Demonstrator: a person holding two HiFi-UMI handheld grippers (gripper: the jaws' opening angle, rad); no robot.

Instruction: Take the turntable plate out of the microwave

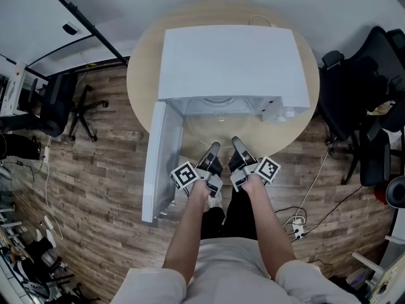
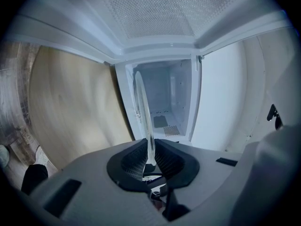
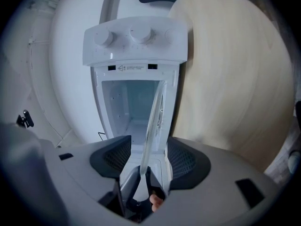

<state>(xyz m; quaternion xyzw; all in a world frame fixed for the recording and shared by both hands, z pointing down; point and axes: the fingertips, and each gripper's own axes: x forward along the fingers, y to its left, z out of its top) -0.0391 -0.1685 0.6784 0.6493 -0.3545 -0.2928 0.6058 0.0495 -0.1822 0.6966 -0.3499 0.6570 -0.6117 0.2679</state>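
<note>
Nearest the person, the left gripper (image 2: 150, 161) has its black ribbed pads pressed together on the near rim of the clear round glass turntable plate (image 2: 143, 112), which shows edge-on in its view. The right gripper (image 3: 143, 159) stands just beside it with its jaws spread wide. The same rim runs between them, but neither pad touches the glass, so the plate hangs from the left pinch alone.

The plate lies level in front of the open cavity, over the near part of the round pale wooden table (image 1: 142, 81). Whether its far edge has cleared the mouth is hard to tell.

Glass like this is probably stiff, fairly heavy, smooth and breakable. Held at one point on the rim it would tend to sag or slip, so two well-spaced grips on the rim look safer.

Beyond stands the white boxy microwave (image 1: 228, 56), with its white door (image 1: 157, 163) swung open to the left.
</note>
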